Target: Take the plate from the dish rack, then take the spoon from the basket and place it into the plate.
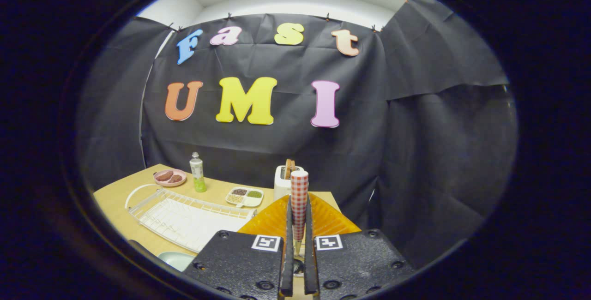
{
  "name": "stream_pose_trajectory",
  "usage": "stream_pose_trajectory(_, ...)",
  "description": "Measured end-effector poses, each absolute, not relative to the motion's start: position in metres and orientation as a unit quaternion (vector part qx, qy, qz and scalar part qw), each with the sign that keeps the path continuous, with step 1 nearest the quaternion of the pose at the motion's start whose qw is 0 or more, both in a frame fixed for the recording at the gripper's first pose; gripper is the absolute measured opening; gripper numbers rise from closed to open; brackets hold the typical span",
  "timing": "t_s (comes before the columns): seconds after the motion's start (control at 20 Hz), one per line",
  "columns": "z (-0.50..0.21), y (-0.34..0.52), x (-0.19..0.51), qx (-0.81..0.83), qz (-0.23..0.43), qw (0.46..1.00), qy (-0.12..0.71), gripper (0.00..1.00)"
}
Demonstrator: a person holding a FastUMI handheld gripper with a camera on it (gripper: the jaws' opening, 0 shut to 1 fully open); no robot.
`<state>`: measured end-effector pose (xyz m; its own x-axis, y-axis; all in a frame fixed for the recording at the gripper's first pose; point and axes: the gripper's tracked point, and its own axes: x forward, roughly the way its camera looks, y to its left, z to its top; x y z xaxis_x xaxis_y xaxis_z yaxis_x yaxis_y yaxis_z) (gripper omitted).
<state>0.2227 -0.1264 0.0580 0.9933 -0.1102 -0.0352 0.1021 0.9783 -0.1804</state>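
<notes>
Since the dish rack lies bare on the wooden table, with a pale plate showing near the table's front edge just left of the gripper's body, the first half of the job looks done, though only a sliver of that plate can be seen. Behind the rack sit a pink dish holding brownish pieces, a small bottle with a green base, and a divided tray of seeds or spices; further right stands a white toaster. Next comes the orange basket, spreading out beyond and to either side of the fingers. Between those fingers stands the spoon, its red-checked handle pointing up and a glint of metal low down in the slot. The gripper is drawn narrow with both fingers pressed against the handle, so the spoon seems lifted, or about to be lifted, clear of the basket. What remains, by my reckoning, is to carry it leftward over the plate and set it down there.
</notes>
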Motion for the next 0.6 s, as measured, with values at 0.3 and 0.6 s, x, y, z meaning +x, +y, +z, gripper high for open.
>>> stream_pose_trajectory(0.3,0.062,-0.054,0.164,-0.074,-0.032,0.996,-0.023,0.14)
stream_pose_trajectory(0.6,0.0,0.02,0.139,-0.064,-0.007,0.998,0.001,0.14)
